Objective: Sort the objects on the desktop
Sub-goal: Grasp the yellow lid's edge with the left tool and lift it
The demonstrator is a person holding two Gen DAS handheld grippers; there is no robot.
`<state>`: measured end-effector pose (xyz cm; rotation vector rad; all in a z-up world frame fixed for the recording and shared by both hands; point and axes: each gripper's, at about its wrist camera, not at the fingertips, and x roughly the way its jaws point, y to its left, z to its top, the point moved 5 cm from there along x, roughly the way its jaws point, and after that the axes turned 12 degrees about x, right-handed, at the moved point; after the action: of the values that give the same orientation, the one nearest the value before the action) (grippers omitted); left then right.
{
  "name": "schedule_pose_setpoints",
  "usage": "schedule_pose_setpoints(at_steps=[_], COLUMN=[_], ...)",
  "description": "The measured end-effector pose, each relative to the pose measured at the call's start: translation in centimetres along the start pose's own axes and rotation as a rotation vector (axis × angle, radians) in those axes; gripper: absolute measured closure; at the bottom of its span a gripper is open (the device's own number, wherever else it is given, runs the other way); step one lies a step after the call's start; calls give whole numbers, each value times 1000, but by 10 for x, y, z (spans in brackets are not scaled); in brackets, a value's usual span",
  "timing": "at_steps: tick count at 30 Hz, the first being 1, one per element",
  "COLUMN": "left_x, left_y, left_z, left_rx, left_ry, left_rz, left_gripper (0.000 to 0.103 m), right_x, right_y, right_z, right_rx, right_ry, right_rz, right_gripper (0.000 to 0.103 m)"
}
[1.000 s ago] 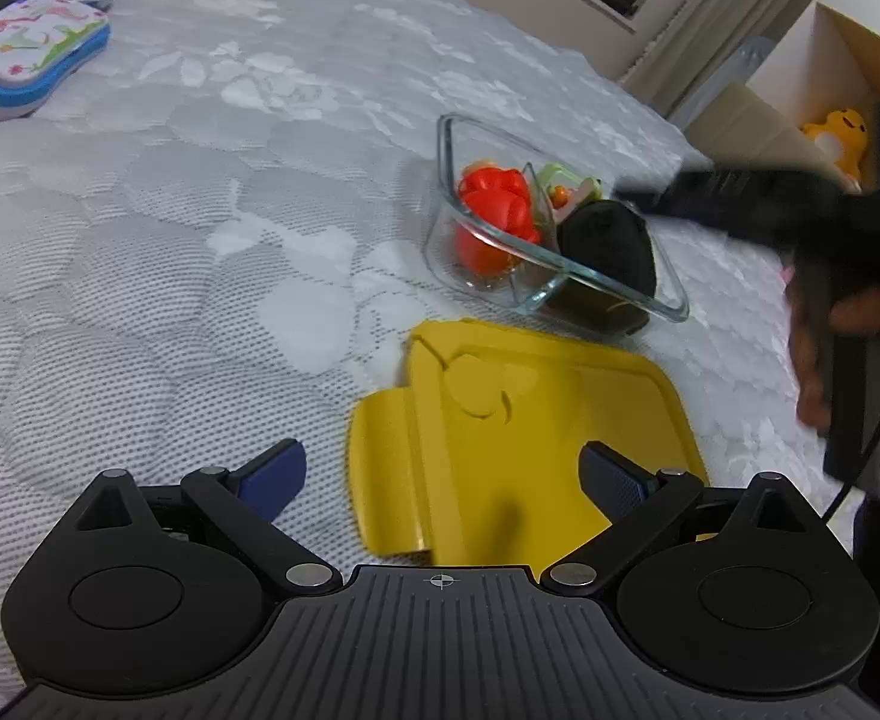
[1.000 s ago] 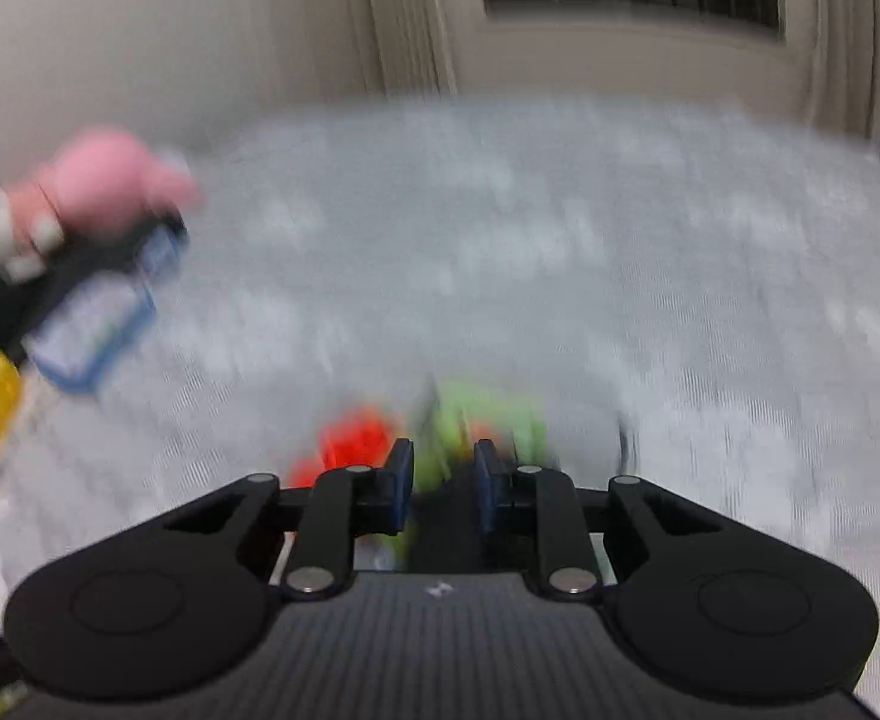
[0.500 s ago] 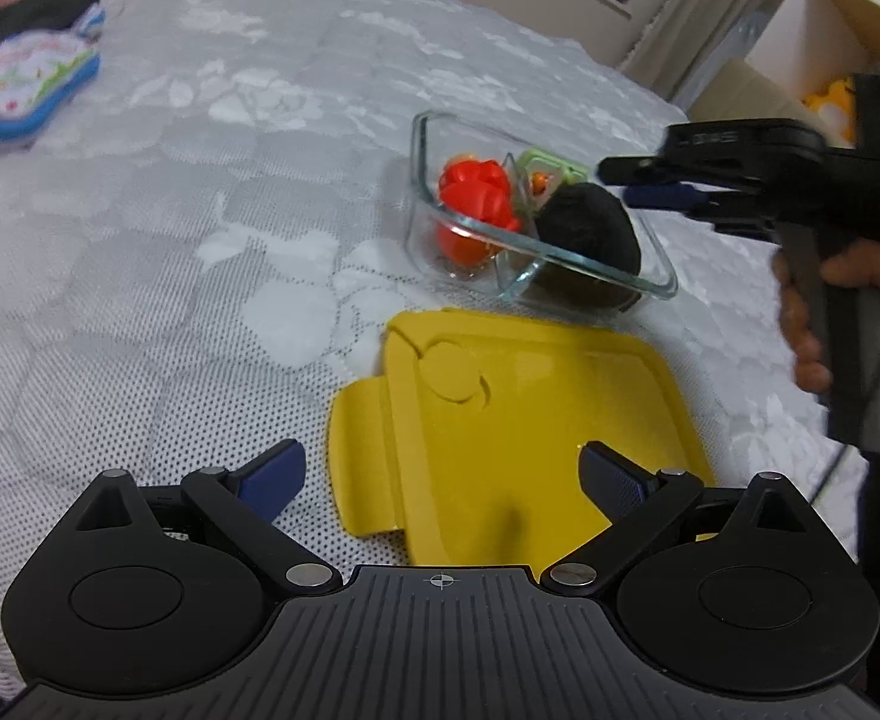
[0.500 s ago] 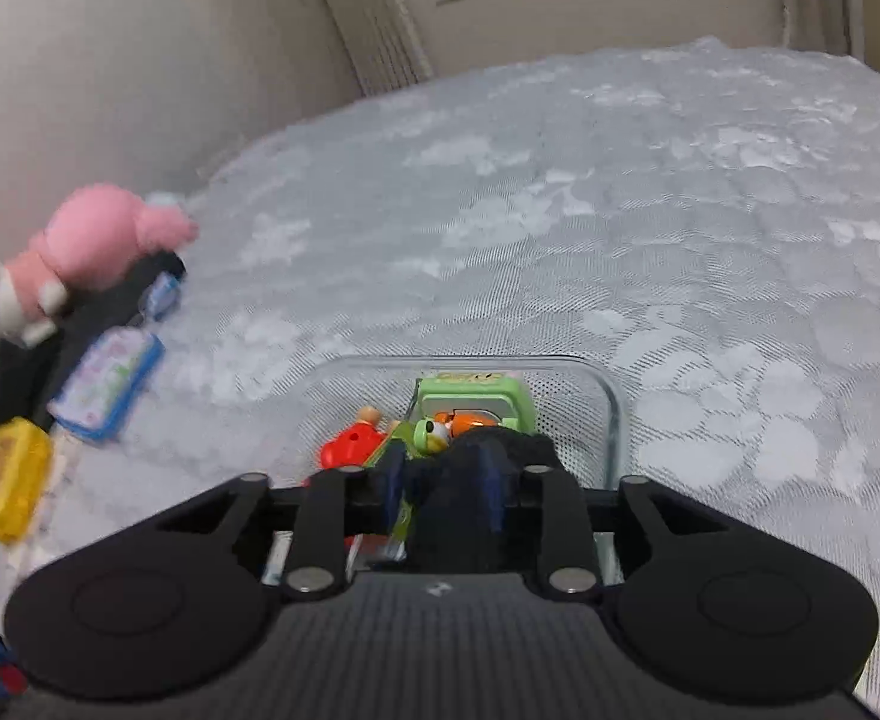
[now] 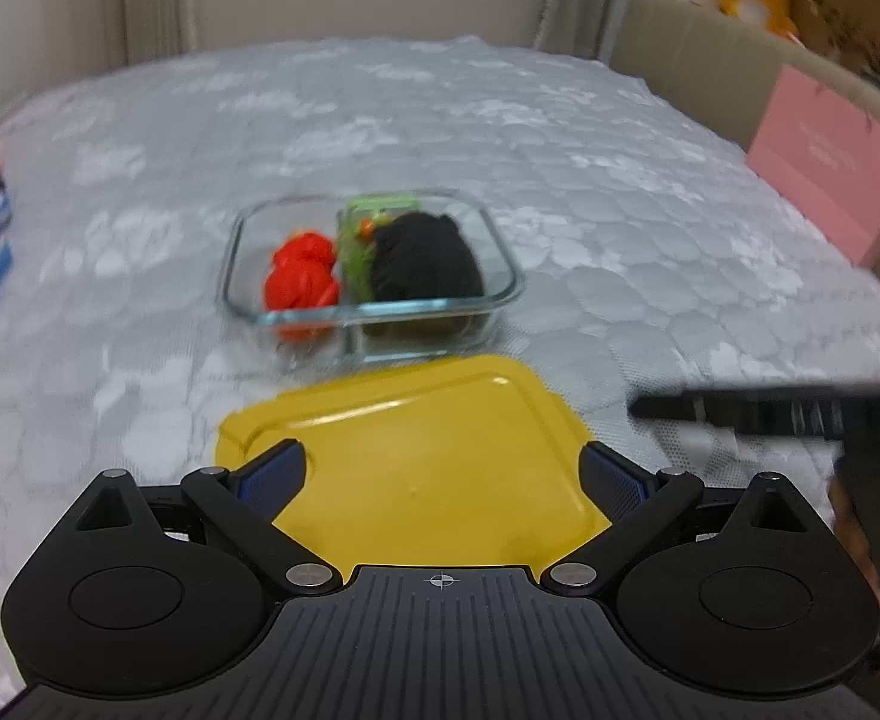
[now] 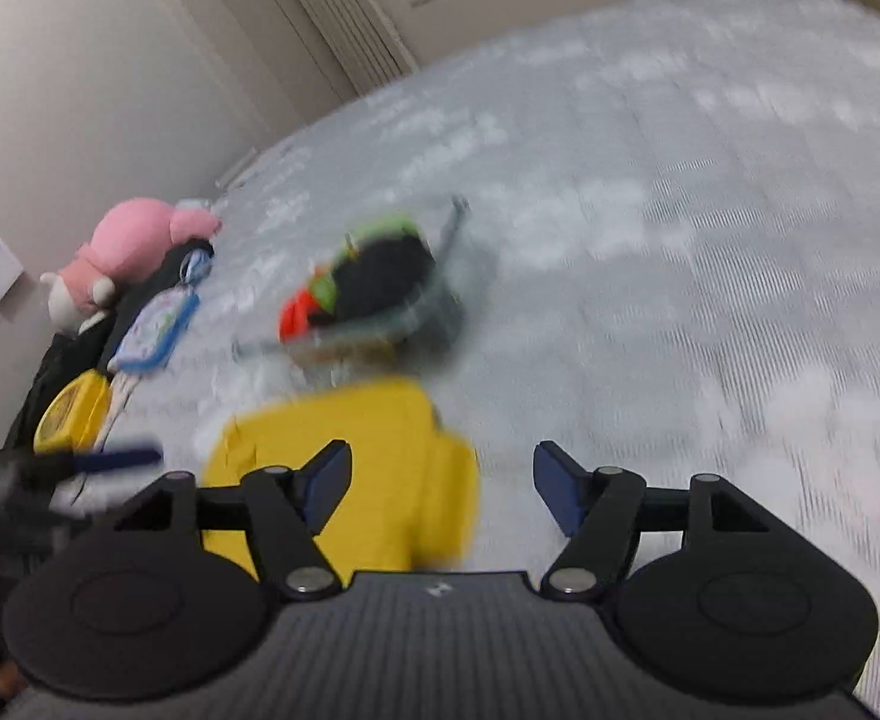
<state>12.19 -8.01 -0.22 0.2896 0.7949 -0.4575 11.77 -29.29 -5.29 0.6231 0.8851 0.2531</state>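
On the quilted grey mattress (image 5: 620,192), at the far left edge, lay a blue-edged pouch (image 6: 155,324) beside a pink plush toy (image 6: 134,240); toward the middle stood the glass container (image 5: 503,252), holding a red object (image 5: 302,276) on its left, a green toy (image 5: 380,207) at the back and a black object (image 5: 428,258) on its right; just in front of it the yellow lid (image 5: 428,450) lay flat on the mattress; the left gripper (image 5: 443,480) hung over the lid with its jaws spread wide and nothing between them; the right gripper (image 6: 440,489), jaws opening and empty, hovered over the lid's right edge; at the far right a pink box (image 5: 830,174) stood against the beige headboard (image 5: 710,60).
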Motion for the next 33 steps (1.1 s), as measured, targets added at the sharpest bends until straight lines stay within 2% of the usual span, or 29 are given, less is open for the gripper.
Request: schedule_pose_setpoints(at_steps=[2, 6, 11, 14, 16, 18, 19, 21, 22, 23, 24, 25, 27, 29, 31, 32, 33], left_x=[-1, -4, -19, -28, -32, -33, -30, -27, -28, -31, -34, -37, -36, -27, -9, -1, 6], left_y=[-8, -12, 2, 6, 2, -6, -11, -16, -15, -7, 3, 22, 65, 107, 135, 140, 143], left_z=[1, -3, -14, -19, -22, -25, -26, -31, -34, -38, -43, -51, -67, -86, -103, -107, -109], left_rx=[26, 56, 70, 78, 116, 172, 216, 301, 328, 318, 292, 216, 11, -265, -526, -589, -619], left_ry=[6, 16, 5, 29, 37, 45, 55, 66, 66, 59, 56, 64, 107, 173, 218, 221, 218], left_rz=[14, 46, 145, 167, 188, 213, 230, 287, 320, 350, 369, 351, 254, 124, -65, -139, -178], left_gripper=[3, 3, 3, 3, 3, 3, 3, 3, 3, 3, 3, 3, 3, 3, 3, 3, 3], right_x=[-1, 9, 20, 33, 41, 45, 47, 47, 46, 37, 29, 20, 4, -2, 3, 9, 13], right_y=[-14, -29, -29, -29, -27, -23, -20, -20, -23, -27, -32, -36, -42, -41, -34, -31, -28], right_z=[-14, -32, -22, -14, -12, -14, -15, -19, -22, -25, -28, -31, -37, -39, -43, -46, -49], right_rx=[56, 177, 266, 314, 320, 298, 282, 293, 312, 319, 327, 334, 338, 334, 325, 336, 340], right_ry=[70, 181, 105, 36, 6, 14, 22, 87, 112, 96, 80, 64, 39, 41, 120, 161, 179], right_rz=[3, 81, 123, 161, 182, 174, 162, 208, 219, 225, 231, 238, 245, 243, 236, 231, 230], right_gripper=[33, 30, 23, 24, 34, 69, 69, 68, 67, 67, 60, 55, 41, 41, 41, 41, 41])
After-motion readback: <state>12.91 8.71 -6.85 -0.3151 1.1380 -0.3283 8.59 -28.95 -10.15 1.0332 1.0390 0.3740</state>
